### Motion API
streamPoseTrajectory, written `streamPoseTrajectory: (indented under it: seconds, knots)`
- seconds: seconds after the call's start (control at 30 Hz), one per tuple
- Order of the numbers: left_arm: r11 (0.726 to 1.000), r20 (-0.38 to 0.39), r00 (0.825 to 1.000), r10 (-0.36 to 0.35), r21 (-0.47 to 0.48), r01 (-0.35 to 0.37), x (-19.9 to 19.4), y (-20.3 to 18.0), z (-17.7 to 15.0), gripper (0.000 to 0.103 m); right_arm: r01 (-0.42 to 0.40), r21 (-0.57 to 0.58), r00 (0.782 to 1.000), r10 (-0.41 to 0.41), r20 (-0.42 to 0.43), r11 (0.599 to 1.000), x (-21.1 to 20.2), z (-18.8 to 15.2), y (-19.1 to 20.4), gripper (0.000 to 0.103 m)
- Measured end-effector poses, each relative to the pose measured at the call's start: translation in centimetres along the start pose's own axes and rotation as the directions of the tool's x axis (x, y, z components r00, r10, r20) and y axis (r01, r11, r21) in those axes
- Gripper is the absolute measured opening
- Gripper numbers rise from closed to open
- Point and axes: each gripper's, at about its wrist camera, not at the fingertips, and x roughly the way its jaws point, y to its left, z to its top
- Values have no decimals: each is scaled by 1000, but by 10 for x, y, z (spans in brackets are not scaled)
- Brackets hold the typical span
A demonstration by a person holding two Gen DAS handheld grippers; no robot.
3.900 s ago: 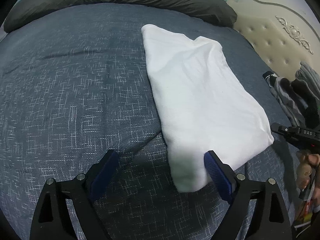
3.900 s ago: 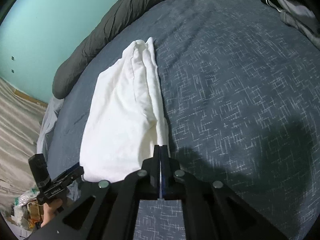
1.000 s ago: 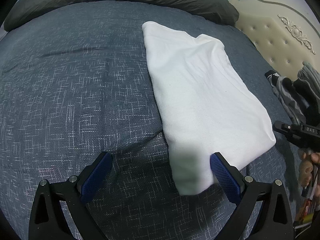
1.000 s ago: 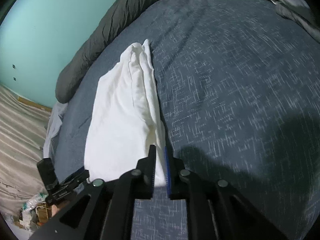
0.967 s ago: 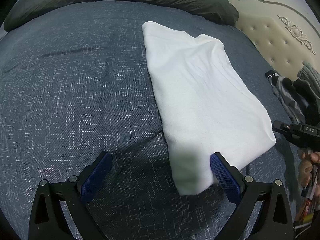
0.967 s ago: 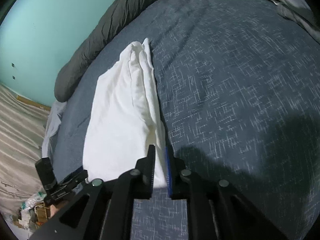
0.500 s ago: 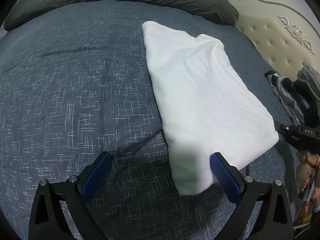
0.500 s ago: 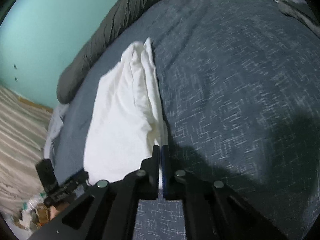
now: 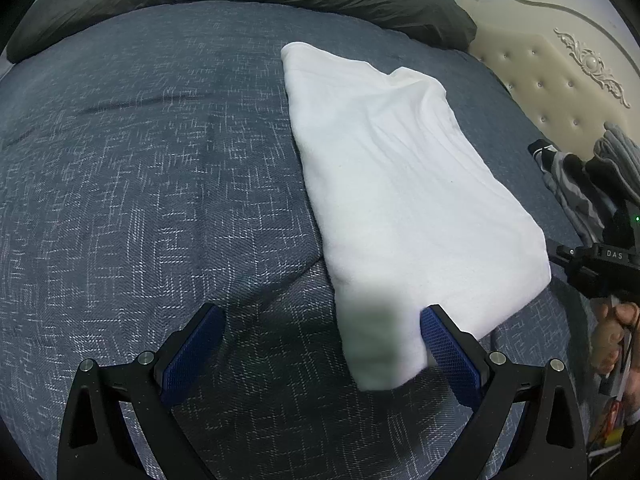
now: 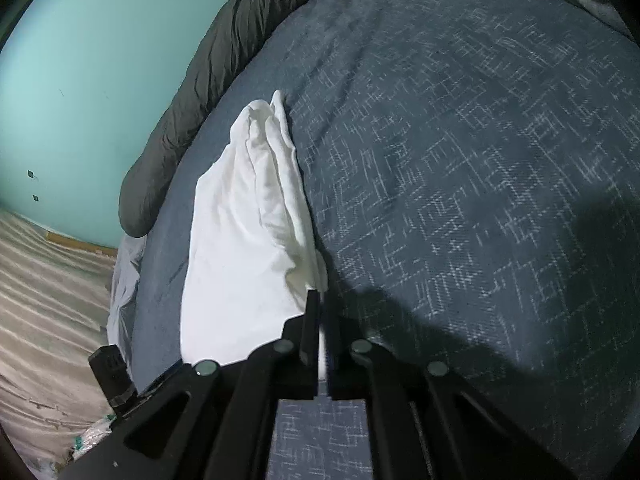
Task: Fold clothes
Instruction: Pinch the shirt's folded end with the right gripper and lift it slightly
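On blue bedspread [image 9: 160, 184], folded white garment [image 9: 392, 184], right fingers [image 10: 320, 320] pinching its corner, left fingers [image 9: 320, 344] spread, empty.

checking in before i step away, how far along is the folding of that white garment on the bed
Done: the white garment already lies as a long narrow folded strip on the blue bedspread. In hand: the right gripper is shut on its near corner, white cloth showing between the jaws; the left gripper is open, straddling the other near corner without pinching it. Left: probably folding it end to end.
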Motion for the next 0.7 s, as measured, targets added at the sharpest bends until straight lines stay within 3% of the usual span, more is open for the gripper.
streamPoseTrajectory:
  seconds: [0.13, 0.27, 0.4, 0.57, 0.7]
  knots:
    - [1000, 10, 1000, -6, -2, 6, -1, 1, 1, 101, 62, -43, 998, -62, -21, 997, 0, 6, 7, 4]
    - [1000, 23, 1000, -13, 3, 13, -4, 0, 5, 101, 53, -93, 998, -51, 19, 994, -4, 24, 27, 4]
    - [1000, 43, 999, -23, 3, 22, -8, 1, 9, 101, 24, -179, 1000, -23, 9, 984, 16, 54, 66, 32]
    - [1000, 53, 998, -17, -7, 18, -8, 10, 12, 101, 13, -243, 1000, -11, 9, 970, 52, 96, 105, 32]
    - [1000, 61, 998, -22, -11, 23, -9, 18, 10, 101, 47, -274, 999, -49, 0, 961, 80, 125, 123, 32]
